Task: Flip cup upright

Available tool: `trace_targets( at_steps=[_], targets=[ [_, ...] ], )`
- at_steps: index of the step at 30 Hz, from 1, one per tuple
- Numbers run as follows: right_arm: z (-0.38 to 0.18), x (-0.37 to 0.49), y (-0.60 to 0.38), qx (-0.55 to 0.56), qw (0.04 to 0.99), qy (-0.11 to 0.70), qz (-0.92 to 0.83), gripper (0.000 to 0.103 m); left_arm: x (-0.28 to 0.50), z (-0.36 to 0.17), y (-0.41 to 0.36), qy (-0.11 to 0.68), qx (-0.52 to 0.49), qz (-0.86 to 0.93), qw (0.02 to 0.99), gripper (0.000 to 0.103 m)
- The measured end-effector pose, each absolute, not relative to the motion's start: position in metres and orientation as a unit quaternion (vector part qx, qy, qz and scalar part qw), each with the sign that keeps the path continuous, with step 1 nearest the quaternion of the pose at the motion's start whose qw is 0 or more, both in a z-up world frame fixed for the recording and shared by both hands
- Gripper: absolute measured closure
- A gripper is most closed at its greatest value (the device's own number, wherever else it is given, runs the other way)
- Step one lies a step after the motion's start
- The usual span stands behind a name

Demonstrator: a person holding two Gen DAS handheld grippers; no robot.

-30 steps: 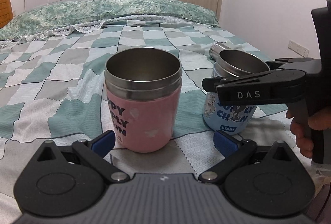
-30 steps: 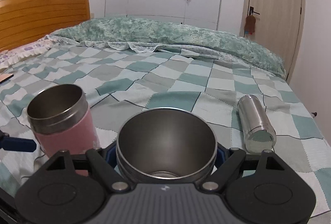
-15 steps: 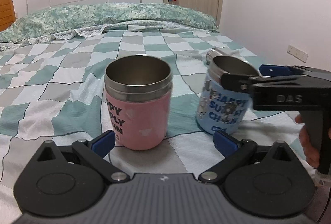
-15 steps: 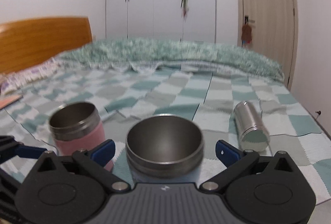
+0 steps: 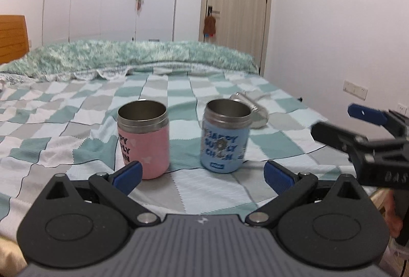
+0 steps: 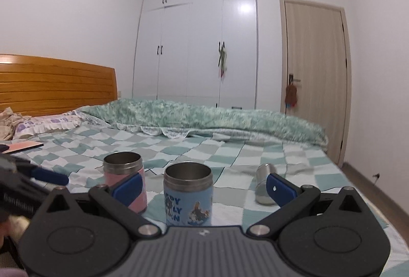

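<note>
A pink cup (image 5: 143, 142) and a blue cup (image 5: 225, 135) stand upright side by side on the checked bedspread, open ends up. They also show in the right wrist view, pink (image 6: 125, 178) and blue (image 6: 188, 194). My left gripper (image 5: 202, 172) is open and empty, held back from both cups. My right gripper (image 6: 203, 186) is open and empty, held back from the blue cup. It shows at the right edge of the left wrist view (image 5: 358, 128).
A bare steel cup (image 5: 251, 108) lies on its side behind the blue cup, also in the right wrist view (image 6: 263, 185). A folded green quilt (image 6: 217, 118) lies across the bed's far side. A wooden headboard (image 6: 56, 85) stands at left.
Both grippers have pulled back and up from the cups. The right gripper, shut on the blue cup a second ago, has let go and opened; the blue cup stays upright.
</note>
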State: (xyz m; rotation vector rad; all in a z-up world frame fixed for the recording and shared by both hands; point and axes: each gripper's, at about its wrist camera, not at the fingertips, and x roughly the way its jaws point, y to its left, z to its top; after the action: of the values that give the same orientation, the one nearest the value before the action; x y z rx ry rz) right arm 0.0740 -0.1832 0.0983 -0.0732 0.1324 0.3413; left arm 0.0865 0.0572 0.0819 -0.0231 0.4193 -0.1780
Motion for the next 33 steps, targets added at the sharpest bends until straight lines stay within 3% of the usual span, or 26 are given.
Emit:
trace_targets(
  at_steps=[11, 33],
  targets=[
    [0.073, 0.008, -0.221, -0.044, 0.985, 0.047, 0.16, 0.0, 0.029, 0.057, 0.034, 0.156, -0.014, -0.047, 0.987, 0.0],
    [0.017, -0.002, -0.239, -0.038, 0.989, 0.059, 0.129, 0.0, 0.005, 0.001, 0.013, 0.07, 0.03, 0.008, 0.997, 0.0]
  ],
)
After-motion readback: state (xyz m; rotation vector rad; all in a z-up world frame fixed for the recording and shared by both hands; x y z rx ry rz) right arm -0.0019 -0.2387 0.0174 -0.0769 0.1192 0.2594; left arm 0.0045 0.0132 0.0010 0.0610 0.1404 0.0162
